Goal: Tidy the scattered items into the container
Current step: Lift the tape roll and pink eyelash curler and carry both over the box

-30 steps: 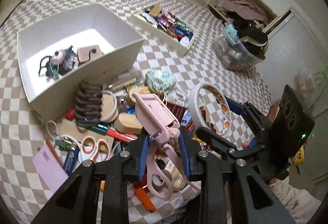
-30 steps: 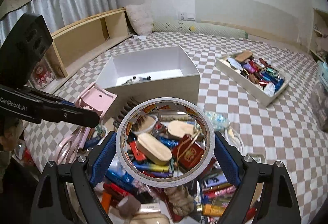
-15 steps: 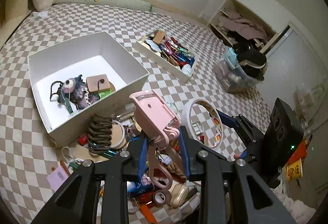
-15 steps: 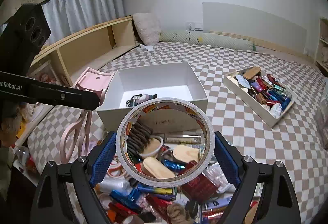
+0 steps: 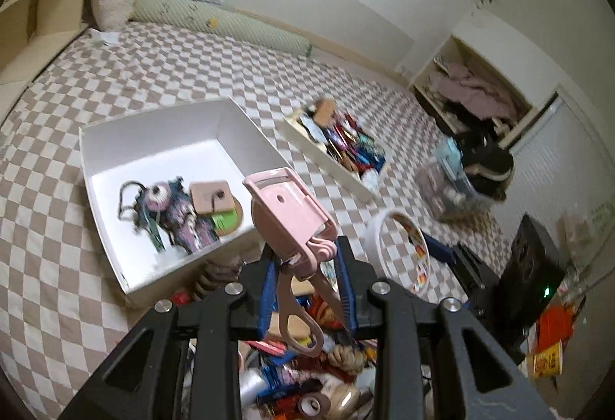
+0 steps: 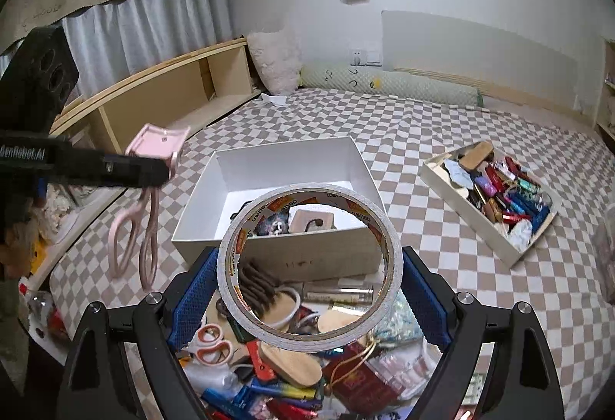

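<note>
My left gripper [image 5: 305, 289] is shut on a pink eyelash curler [image 5: 288, 216], held in the air near the front corner of the white box [image 5: 246, 135]. The box holds a patterned pouch [image 5: 177, 212] and a tan card [image 5: 211, 195]. My right gripper [image 6: 307, 277] is shut on a white tape roll [image 6: 307, 339], raised above the pile of scattered items [image 6: 292, 381] in front of the box [image 6: 357, 166]. The curler also shows in the right wrist view [image 6: 153, 147], and the tape roll in the left wrist view [image 5: 399, 250].
A flat tray [image 6: 438, 177] full of small colourful items lies on the checkered bedspread to the right of the box. Orange-handled scissors [image 6: 209, 343] lie in the pile. A wooden shelf [image 6: 161, 93] runs along the left, with pillows at the back.
Both grippers have risen with their loads. The curler has lifted out of the pile and moved toward the box, and the tape roll has come up above the pile.
</note>
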The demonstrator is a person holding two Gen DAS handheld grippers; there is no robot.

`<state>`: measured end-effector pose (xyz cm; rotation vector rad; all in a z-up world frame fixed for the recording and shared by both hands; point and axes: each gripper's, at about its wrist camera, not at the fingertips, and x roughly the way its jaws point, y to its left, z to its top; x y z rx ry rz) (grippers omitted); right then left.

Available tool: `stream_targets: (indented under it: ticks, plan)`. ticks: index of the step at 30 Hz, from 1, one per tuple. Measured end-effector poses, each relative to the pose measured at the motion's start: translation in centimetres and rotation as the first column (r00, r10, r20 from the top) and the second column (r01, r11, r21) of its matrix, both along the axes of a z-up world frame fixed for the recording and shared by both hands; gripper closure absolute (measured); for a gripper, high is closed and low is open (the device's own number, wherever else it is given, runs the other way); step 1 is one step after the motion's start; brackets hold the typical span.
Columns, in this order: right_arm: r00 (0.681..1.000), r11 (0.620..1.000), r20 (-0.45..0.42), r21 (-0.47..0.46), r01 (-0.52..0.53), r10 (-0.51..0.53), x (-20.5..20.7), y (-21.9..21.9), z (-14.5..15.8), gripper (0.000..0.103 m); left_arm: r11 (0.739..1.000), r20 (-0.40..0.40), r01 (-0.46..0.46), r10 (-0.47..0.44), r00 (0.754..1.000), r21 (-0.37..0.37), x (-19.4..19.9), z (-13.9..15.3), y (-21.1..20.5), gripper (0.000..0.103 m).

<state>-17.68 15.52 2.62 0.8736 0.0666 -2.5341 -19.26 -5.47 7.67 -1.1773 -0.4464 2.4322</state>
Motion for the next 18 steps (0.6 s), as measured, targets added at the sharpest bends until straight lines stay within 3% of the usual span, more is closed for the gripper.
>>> stream_targets:
  ticks: [11, 18]
  plan:
    - [1.0, 1.0, -0.001, -0.014, -0.025, 0.025, -3.2, -2.2, 0.9, 0.013, 0.991, -0.048, -0.135, 0.136, 0.99, 0.018, -3.3, 0.3, -3.7, 0.075]
    - [0.997, 0.996, 0.05, -0.068, -0.057, 0.06, -5.5, -3.4, 1.8, 0.013, 0.983, -0.089, -0.182, 0.182, 0.979, 0.001, -5.4, 0.3, -5.4, 0.075]
